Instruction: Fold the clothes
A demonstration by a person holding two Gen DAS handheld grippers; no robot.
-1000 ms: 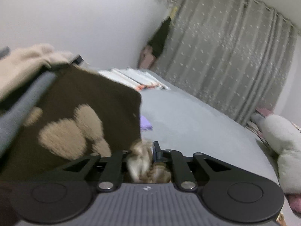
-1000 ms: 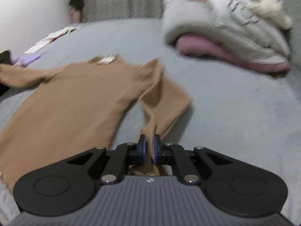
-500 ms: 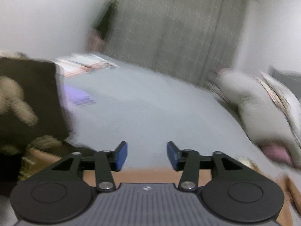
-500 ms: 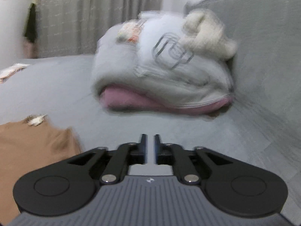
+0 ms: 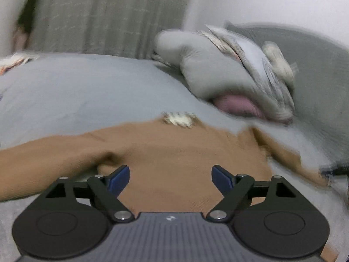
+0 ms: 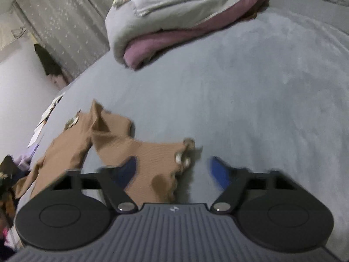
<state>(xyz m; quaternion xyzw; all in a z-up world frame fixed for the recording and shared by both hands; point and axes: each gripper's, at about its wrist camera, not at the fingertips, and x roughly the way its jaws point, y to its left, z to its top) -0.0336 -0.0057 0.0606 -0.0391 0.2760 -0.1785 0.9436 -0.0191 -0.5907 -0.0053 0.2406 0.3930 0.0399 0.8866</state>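
Landmark: tan sweater [image 5: 174,152], spread flat on the grey bed [image 5: 87,87].
Left gripper [image 5: 170,175]: fingers wide apart, empty, over the sweater's body, collar straight ahead.
Right gripper [image 6: 172,170]: fingers wide apart, empty, at the sweater's right sleeve cuff [image 6: 183,155].
Sleeve axis: runs from the cuff away leftward to the shoulder.
Nearer: the right, probably.

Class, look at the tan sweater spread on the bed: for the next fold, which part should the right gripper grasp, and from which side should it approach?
Probably the sleeve cuff of the tan sweater. It lies flat on the grey bed, its frilled end free, right between the open right gripper fingers. Come down from above, one finger sliding under the edge, since thin flat cloth offers no raised fold.
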